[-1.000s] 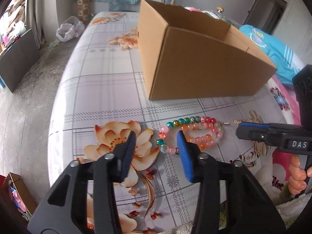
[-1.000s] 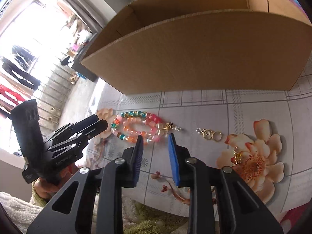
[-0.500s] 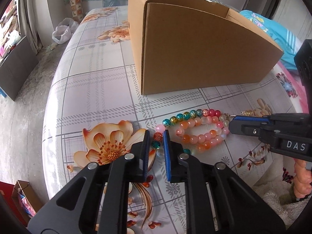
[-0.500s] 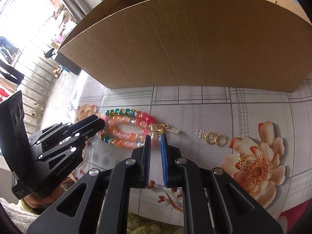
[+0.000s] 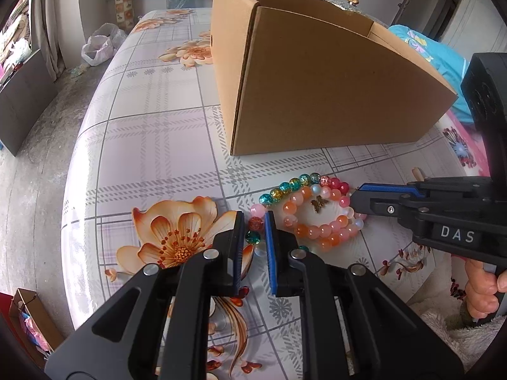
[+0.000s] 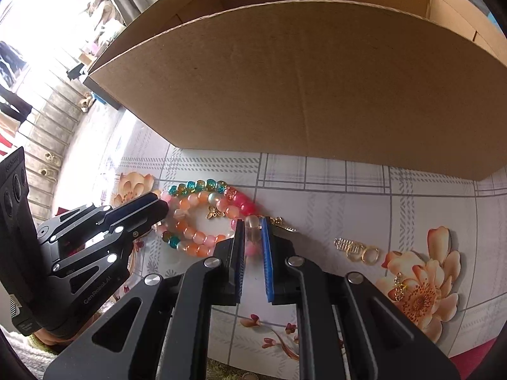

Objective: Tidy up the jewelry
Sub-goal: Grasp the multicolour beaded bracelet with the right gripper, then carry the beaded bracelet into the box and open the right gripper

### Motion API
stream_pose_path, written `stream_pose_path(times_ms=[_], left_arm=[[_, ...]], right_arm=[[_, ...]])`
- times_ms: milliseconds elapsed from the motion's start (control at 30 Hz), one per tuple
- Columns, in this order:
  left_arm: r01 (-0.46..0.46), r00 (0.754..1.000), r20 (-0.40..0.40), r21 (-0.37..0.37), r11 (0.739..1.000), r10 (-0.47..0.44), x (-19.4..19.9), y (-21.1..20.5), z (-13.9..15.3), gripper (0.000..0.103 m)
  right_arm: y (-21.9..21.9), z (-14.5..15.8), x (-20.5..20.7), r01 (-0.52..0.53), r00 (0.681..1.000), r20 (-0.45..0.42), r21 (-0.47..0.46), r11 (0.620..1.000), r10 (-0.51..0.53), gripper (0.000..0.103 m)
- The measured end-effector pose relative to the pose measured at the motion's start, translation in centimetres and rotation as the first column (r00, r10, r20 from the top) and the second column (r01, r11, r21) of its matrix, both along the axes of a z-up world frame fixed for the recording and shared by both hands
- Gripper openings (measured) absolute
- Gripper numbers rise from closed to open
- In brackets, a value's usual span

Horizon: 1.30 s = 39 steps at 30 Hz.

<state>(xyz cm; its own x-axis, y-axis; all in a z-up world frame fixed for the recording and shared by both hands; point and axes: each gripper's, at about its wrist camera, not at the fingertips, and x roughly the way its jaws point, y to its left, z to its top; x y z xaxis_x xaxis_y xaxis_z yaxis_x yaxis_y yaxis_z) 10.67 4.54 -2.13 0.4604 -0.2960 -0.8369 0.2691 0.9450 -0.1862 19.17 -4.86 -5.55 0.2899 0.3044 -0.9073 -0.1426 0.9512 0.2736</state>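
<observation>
Left wrist: left gripper (image 5: 255,237) has closed from wide apart a second ago, fingers now clamped on the bead bracelets' (image 5: 312,212) end farthest from the cardboard box (image 5: 317,91), bracelets still on the tablecloth (image 5: 152,145). Right wrist: right gripper (image 6: 252,237) has likewise closed on a clear bead (image 6: 252,221) at their other end, gold clasp (image 6: 356,248) loose alongside, so both holds look set for lifting into the box.

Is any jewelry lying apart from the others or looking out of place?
Yes. A small gold clasp piece lies alone on the tablecloth, apart from the beaded bracelets that both claws grip. The cardboard box stands upright.
</observation>
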Motion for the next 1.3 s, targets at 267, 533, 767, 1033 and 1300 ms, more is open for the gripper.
stream_pose_path(times_ms=[267,533,767,1033,1300], left_arm=[[0.007,1.000,-0.011,-0.040,0.999,-0.007,0.0,1.1,0.0,0.012],[0.016,1.000,-0.011,-0.041,0.999,-0.016,-0.2,1.4,-0.2,0.012],[0.018,0.999,-0.037,-0.037,0.999,-0.020,0.4,1.1,-0.1,0.014],[0.028,0.998,-0.055,0.018,0.999,-0.027,0.8,-0.1,0.1,0.020],[-0.003,1.000,-0.001,0.083,0.997,0.003,0.6,-0.9,0.1,0.008]], right_arm=[[2.3,-0.1,0.1,-0.053,0.999,0.000,-0.041,0.998,0.053,0.010],[1.6,0.9,-0.9,-0.059,0.996,0.069,0.015,0.998,0.058,0.009],[2.6,2.9,-1.9,-0.108,0.987,0.127,0.043,0.993,0.101,0.009],[0.4,2.3,-2.2,-0.083,0.991,0.110,0.067,0.994,0.076,0.010],[-0.4,1.5,-1.8,-0.078,0.990,0.129,0.112,0.991,0.063,0.010]])
